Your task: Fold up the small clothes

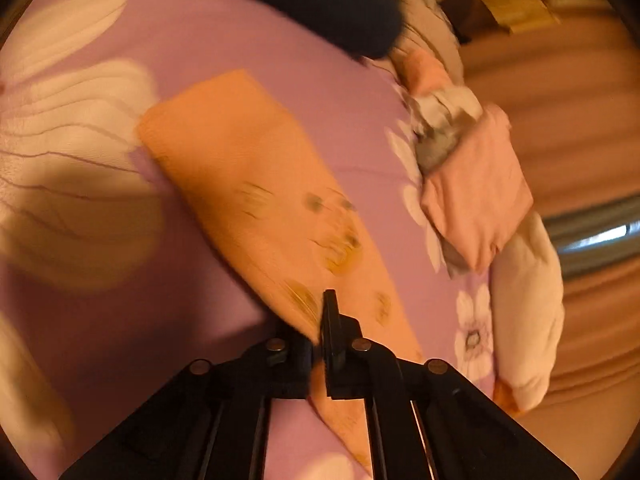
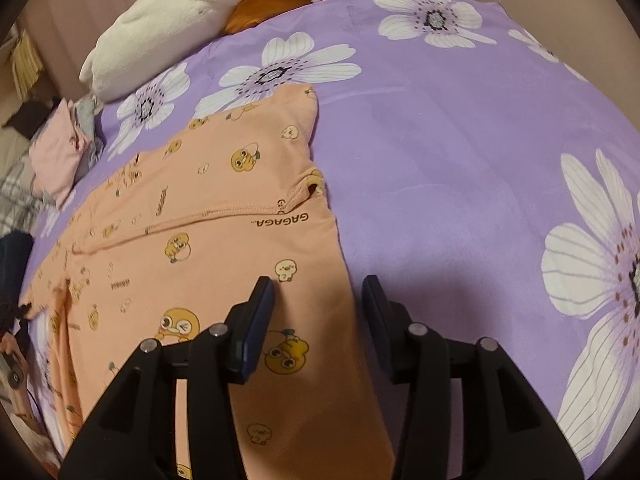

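Note:
An orange garment (image 1: 240,168) printed with yellow cartoon chicks lies on a purple flowered bedcover (image 1: 280,60). My left gripper (image 1: 322,320) is shut on a near edge of this garment, and the cloth runs out between its jaws. In the right wrist view the same orange garment (image 2: 224,240) is spread out with a fold across its middle. My right gripper (image 2: 320,292) stands open just over the garment's right edge; the cloth lies beneath the fingers, which do not press on it. The picture from the left wrist is blurred.
A folded pink cloth (image 1: 480,192) rests on other small clothes at the bed's edge, and the pink cloth (image 2: 60,152) shows at far left in the right wrist view. A white and orange plush toy (image 2: 168,20) lies at the bedcover's (image 2: 440,140) far edge. A dark sleeve (image 1: 320,0) hangs overhead.

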### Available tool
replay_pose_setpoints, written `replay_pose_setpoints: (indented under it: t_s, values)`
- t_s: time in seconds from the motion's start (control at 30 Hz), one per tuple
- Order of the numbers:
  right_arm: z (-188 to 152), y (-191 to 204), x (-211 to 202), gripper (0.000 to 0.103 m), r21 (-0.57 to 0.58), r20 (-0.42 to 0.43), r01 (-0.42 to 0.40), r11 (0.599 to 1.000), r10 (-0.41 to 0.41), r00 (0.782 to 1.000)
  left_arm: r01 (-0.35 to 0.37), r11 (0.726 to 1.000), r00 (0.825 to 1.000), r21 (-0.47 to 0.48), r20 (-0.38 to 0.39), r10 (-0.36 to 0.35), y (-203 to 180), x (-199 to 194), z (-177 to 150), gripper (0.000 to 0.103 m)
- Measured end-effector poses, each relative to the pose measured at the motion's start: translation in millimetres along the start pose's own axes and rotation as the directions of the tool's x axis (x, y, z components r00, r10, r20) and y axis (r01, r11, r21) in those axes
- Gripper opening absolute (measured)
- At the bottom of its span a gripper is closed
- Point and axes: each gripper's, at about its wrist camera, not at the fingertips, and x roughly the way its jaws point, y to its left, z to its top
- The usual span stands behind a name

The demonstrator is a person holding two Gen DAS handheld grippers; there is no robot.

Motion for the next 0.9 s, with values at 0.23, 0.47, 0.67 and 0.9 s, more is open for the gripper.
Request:
replay_pose_setpoints:
  t_s: [0.23,0.47,0.67,0.9]
  values:
    - [1.5,-5.1,-1.8,0.045,0.025,-0.012,-0.041,0.999,0.041,0.999,0.002,0.856,1.0,0.517,0.012,-0.009,-162.6,-21.0,-104.4,0.001]
    - [2.7,-19.8,-2.4,0.045,0.13,-0.013,-0.13,0.983,0.133,0.991,0.156,0.571,0.953,0.806,-0.274,0.128,-252.1,31.7,-336.7,0.001]
    - [-3.2,-43.6,1.8,0.041,0.09,-0.001,-0.269,0.959,0.27,0.963,0.162,0.429,0.888,0.889,-0.321,0.329,-234.7,55.0,-391.3,0.019]
    - [-5.9,-17.2,-0.9,0.045,-0.045,0.007,-0.153,0.987,0.154,0.988,0.027,0.279,0.95,0.96,-0.112,0.292,-244.1,-27.6,-342.4,0.059]
